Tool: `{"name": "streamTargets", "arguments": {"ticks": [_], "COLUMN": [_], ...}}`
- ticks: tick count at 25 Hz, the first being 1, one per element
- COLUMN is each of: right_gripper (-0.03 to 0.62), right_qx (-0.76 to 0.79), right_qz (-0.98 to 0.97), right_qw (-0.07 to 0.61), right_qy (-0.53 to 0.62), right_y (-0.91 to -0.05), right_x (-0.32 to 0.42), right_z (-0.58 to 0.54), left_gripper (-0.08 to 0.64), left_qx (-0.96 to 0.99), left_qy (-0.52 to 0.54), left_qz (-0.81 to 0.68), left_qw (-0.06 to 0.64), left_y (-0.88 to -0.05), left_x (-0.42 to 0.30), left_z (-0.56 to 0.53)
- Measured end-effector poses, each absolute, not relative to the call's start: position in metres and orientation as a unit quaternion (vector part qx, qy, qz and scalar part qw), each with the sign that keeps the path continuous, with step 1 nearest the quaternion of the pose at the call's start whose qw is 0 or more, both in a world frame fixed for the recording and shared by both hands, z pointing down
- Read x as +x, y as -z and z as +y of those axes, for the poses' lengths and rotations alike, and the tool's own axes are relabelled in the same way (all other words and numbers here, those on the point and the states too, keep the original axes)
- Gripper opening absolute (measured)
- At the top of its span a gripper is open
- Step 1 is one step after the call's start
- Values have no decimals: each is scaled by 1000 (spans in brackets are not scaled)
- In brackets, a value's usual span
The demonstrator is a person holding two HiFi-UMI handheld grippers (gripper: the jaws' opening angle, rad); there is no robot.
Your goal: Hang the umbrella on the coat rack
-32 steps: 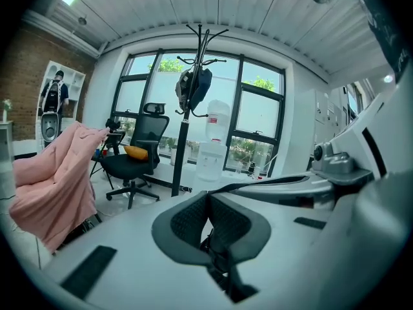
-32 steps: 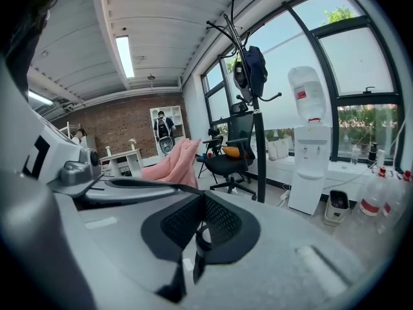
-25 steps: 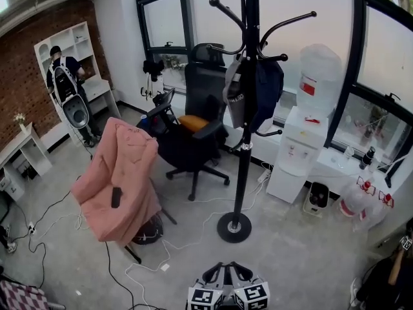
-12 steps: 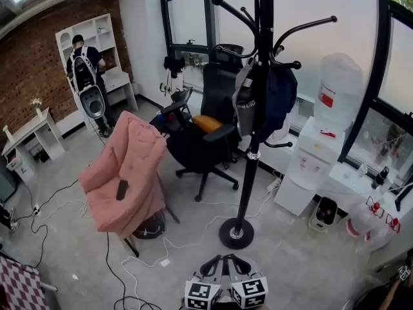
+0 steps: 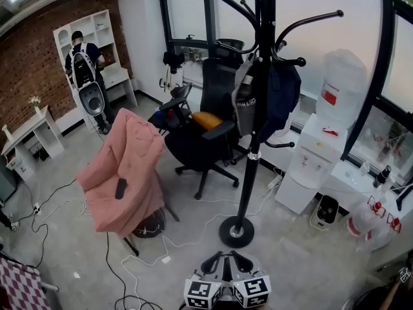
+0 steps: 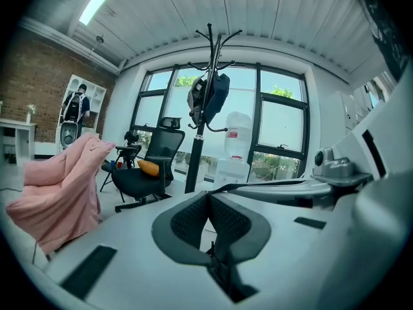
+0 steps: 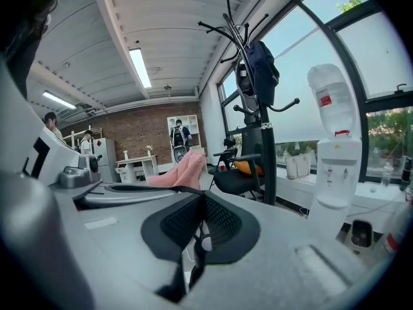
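Grey-padded left gripper (image 6: 208, 194) | jaws pressed together, gripping nothing | right gripper (image 7: 201, 196) | likewise closed, empty

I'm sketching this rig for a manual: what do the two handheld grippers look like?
The left gripper and right gripper match: smooth pale grey bodies ending in black jaws with a fine mesh texture on their faces. Each carries a white cube printed with black square markers, seen in the head view.

Rack (image 5: 248, 173) finished in glossy black metal; cover (image 5: 129, 166) made of matt pink cloth; wall (image 5: 26, 63) built of rough brick.
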State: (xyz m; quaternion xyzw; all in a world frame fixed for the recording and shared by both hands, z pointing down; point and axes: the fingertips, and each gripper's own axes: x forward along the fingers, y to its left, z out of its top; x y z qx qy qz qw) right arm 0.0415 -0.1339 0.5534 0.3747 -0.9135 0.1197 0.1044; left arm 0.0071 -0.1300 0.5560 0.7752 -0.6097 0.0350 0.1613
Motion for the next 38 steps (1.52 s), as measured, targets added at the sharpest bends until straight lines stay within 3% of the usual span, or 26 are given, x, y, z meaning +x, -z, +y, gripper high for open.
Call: {"name": "streamTargets", "arguments": {"ticks": [38], "right_gripper": [3], "right_qx": [433], "right_qz": [-897], "right_qw": [47], "right_qy": [-79], "right_y": [-472], "right_x": [1], "right_z": [-266], "left_gripper": [12], "left_qx": [835], "left_qy": [9], "left_qz": [-546], "left_qw": [65], "left_y": [-471], "left_x": [-31], "left_z": [-267]}}
